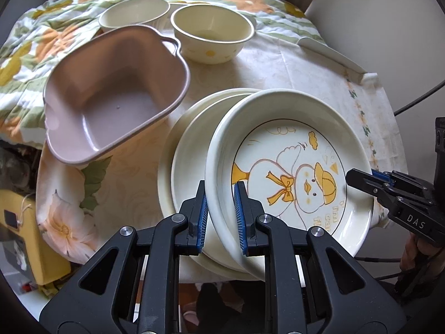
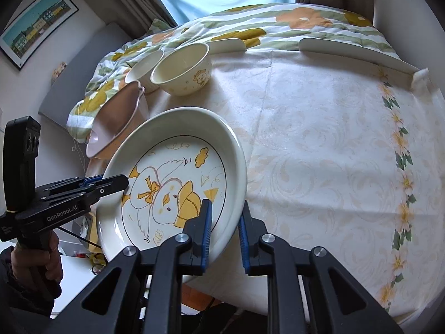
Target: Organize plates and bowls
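The left wrist view shows the left gripper with its blue pads on either side of the near rim of the duck plate, though I cannot tell whether they press it. That plate sits tilted on a stack of plain plates at the near edge of the table. The right gripper reaches in from the right; its tips lie at the plate's right rim and whether it grips there is hidden. To the left, a pink bowl leans on the flowered quilt. Farther off stand a cream bowl and, to its left, a ribbed bowl, close together.

In the right wrist view, the right gripper straddles the duck plate's rim with a visible gap at its right pad, so its jaws are apart.
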A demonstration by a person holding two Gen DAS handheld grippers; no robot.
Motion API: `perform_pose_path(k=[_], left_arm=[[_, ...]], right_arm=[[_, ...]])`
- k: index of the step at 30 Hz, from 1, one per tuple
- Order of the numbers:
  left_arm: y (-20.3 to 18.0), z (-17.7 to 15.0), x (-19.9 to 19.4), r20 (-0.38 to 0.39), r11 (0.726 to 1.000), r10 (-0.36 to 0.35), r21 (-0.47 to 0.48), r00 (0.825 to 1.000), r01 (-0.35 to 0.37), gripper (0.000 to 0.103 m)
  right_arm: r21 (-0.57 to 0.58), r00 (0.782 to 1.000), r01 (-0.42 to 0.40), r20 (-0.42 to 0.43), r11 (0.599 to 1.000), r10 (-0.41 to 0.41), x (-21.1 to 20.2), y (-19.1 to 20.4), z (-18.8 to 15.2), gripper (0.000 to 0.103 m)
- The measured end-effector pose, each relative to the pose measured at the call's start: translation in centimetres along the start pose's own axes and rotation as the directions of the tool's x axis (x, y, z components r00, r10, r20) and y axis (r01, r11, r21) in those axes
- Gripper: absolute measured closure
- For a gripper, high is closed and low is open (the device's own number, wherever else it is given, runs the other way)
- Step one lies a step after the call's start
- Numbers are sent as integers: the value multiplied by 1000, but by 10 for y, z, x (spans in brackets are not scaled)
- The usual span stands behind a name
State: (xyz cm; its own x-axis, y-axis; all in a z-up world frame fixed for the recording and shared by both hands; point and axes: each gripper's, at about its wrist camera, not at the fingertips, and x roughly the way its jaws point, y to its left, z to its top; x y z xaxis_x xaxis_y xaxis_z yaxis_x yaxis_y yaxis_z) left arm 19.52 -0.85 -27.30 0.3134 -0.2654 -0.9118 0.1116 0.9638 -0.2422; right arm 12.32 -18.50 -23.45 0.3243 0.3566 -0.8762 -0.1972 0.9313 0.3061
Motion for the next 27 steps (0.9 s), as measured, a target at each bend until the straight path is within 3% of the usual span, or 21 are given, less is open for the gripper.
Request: perform_pose_path(k=[10,19,23,27], left_arm=[[2,-1,17,-3,1000,28,-8,1000,-28,88],[-10,-2,19,13,990,130,53,991,-131,86],[-22,-4,20,32,970,217,105,976,-219,83],[-35,-8,21,67,931,315,171,947,-322,82]], right_arm=[[-48,999,41,-20,998,-42,9,4,6,86],[-62,999,45,-26,997,-46,13,6,7,86],[-67,999,47,-23,997,-49,14,6,7,86],[-93,998,63,-16,994,-64,16,9,7,86]])
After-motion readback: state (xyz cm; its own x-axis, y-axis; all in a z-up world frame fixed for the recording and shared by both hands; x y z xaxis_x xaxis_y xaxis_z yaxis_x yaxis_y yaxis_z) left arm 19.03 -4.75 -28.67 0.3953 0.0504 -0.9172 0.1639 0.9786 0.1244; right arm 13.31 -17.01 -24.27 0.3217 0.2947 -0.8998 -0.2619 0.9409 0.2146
